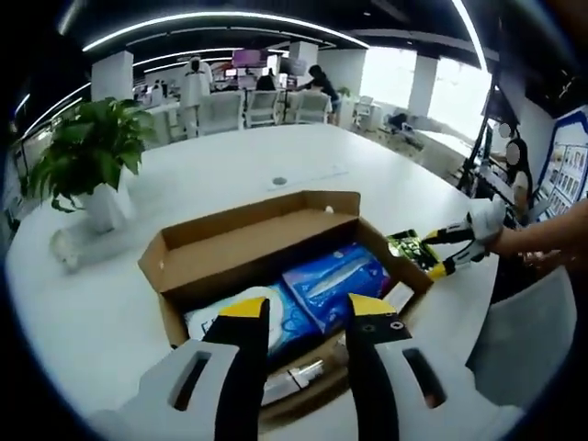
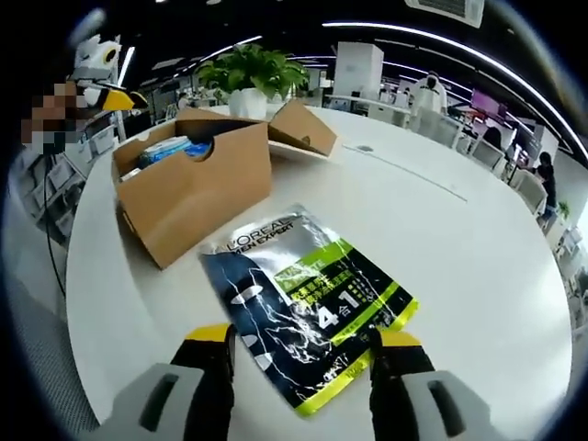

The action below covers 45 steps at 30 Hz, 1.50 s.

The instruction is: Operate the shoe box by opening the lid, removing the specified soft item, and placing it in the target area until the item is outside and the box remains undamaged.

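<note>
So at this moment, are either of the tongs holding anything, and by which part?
Nothing is held. The right tongs stand open around the near end of the black-and-green sachet, which lies flat on the table. The left tongs hover open over the shoe box.

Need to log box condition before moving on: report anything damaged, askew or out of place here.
Nothing stands out. The box sits open on the table with no tears or crushing visible, blue packs still inside. The black-and-green sachet lies flat on the table outside the box, between the right gripper's open jaws.
</note>
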Each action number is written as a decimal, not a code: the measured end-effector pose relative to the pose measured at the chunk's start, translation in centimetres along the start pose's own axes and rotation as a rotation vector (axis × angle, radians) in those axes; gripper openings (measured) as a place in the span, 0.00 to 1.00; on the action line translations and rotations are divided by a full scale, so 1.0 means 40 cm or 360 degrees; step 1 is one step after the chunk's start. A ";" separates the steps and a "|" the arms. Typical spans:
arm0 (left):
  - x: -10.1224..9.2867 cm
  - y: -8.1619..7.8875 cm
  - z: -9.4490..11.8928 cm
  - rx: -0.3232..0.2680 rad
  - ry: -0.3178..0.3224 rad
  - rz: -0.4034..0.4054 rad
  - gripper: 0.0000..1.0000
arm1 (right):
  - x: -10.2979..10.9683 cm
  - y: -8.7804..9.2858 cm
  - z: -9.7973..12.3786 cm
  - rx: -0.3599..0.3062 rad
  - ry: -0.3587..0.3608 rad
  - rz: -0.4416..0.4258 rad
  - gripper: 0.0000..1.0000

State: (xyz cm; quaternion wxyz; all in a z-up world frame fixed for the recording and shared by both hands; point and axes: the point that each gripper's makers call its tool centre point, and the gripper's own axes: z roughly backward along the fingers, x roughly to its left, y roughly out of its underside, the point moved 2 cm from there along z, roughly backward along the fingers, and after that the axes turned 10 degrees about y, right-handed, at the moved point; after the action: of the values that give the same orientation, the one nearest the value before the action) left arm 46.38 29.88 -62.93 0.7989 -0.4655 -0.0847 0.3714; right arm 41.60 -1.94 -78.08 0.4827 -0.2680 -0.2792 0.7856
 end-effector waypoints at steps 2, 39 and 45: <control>0.003 0.008 0.012 -0.0004 -0.0013 0.0001 0.34 | -0.001 -0.003 -0.003 -0.0010 -0.0015 0.0013 0.57; 0.046 0.084 0.156 -0.0066 -0.0136 0.0006 0.38 | -0.014 -0.066 -0.068 -0.0025 -0.0250 0.0249 0.59; 0.053 0.084 0.160 -0.0056 -0.0135 -0.0010 0.39 | -0.015 -0.066 -0.070 -0.0018 -0.0250 0.0261 0.59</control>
State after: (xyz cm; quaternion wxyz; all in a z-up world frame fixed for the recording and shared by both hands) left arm 43.09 36.65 -62.55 0.7875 -0.4629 -0.1265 0.3868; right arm 45.38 -0.98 -78.10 0.3919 -0.2303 -0.2977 0.8395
